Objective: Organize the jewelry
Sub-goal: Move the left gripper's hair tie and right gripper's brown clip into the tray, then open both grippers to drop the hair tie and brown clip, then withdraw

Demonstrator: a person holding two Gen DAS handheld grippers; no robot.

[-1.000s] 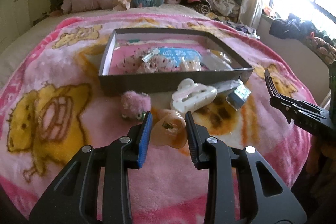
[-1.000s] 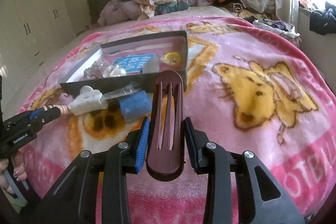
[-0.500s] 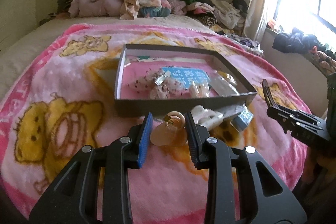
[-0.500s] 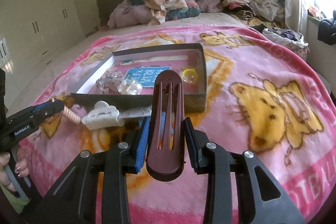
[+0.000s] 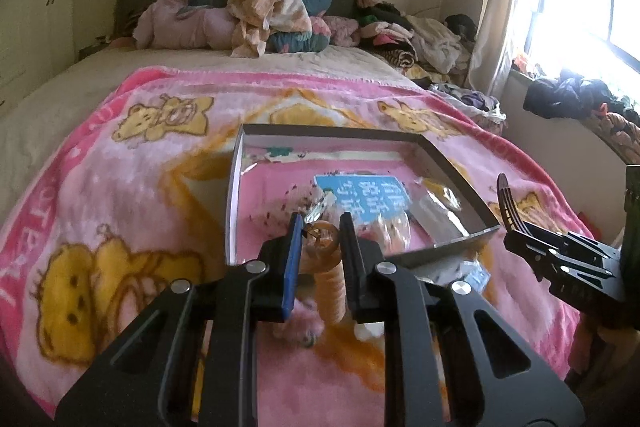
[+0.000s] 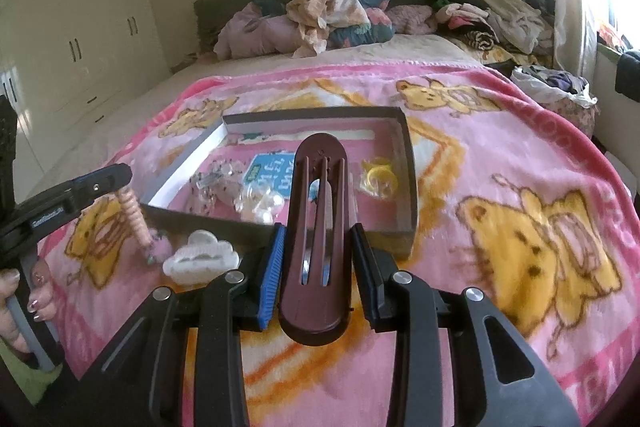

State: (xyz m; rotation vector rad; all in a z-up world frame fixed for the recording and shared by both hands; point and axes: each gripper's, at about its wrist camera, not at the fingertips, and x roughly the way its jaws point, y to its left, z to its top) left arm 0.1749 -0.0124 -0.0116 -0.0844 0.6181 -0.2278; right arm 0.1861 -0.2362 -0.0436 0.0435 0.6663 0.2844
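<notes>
Peach spiral hair tie (image 5: 326,267) hangs clamped in left hand-held gripper (image 5: 319,241), jaws just closed tighter on it, above near edge of box (image 5: 456,163) on pink blanket (image 5: 120,211). Right hand-held gripper (image 6: 318,259) pinches maroon clip (image 6: 318,223). White claw clip (image 6: 200,259) lies beside box.

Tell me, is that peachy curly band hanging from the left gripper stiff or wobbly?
Probably wobbly: the coiled band dangles loosely below the left gripper, its fluffy pink pompom hanging lowest. It looks light and springy, so it may swing or stretch.
</notes>
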